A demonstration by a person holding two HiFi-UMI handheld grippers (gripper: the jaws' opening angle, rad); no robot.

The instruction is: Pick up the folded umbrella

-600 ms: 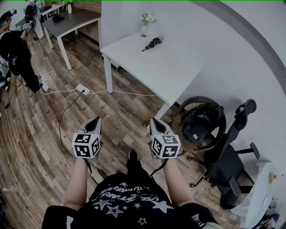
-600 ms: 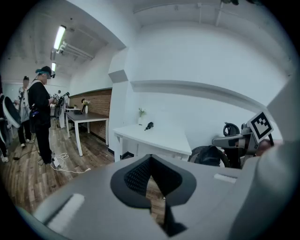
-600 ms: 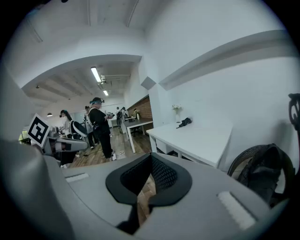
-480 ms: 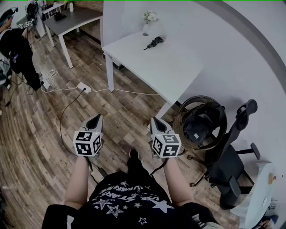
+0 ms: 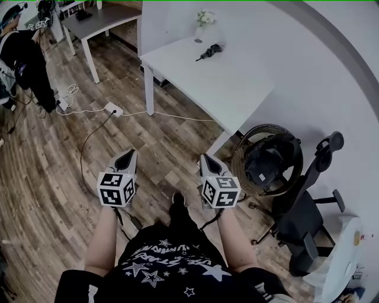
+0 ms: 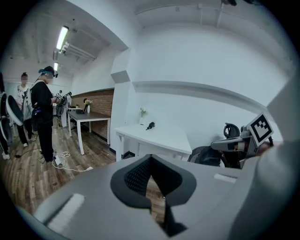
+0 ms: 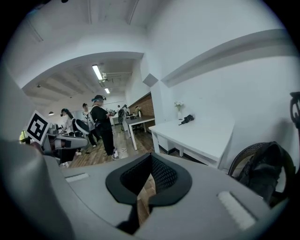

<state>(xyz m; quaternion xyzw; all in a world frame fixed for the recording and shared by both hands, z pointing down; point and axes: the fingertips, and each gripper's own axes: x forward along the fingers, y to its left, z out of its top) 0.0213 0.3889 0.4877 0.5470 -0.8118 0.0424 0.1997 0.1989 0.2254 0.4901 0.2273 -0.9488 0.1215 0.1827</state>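
Observation:
The folded umbrella (image 5: 208, 52), small and black, lies at the far end of a white table (image 5: 225, 89), beside a vase of flowers (image 5: 204, 23). It shows far off in the left gripper view (image 6: 150, 125) and in the right gripper view (image 7: 186, 119). My left gripper (image 5: 126, 155) and right gripper (image 5: 205, 158) hang side by side over the wooden floor, well short of the table. Both point forward and slightly down. Each has its jaws shut with nothing between them, as seen on the left gripper (image 6: 151, 161) and the right gripper (image 7: 151, 159).
A wicker basket (image 5: 240, 155) holding a black bag stands by the table's near corner, with a black office chair (image 5: 308, 201) to its right. A power strip (image 5: 112, 109) and cables lie on the floor. A grey table (image 5: 103, 16) and a standing person (image 5: 23, 59) are at far left.
The white table, the umbrella and the floor have slid a little to the right in the head view. Both grippers keep their places and stay shut.

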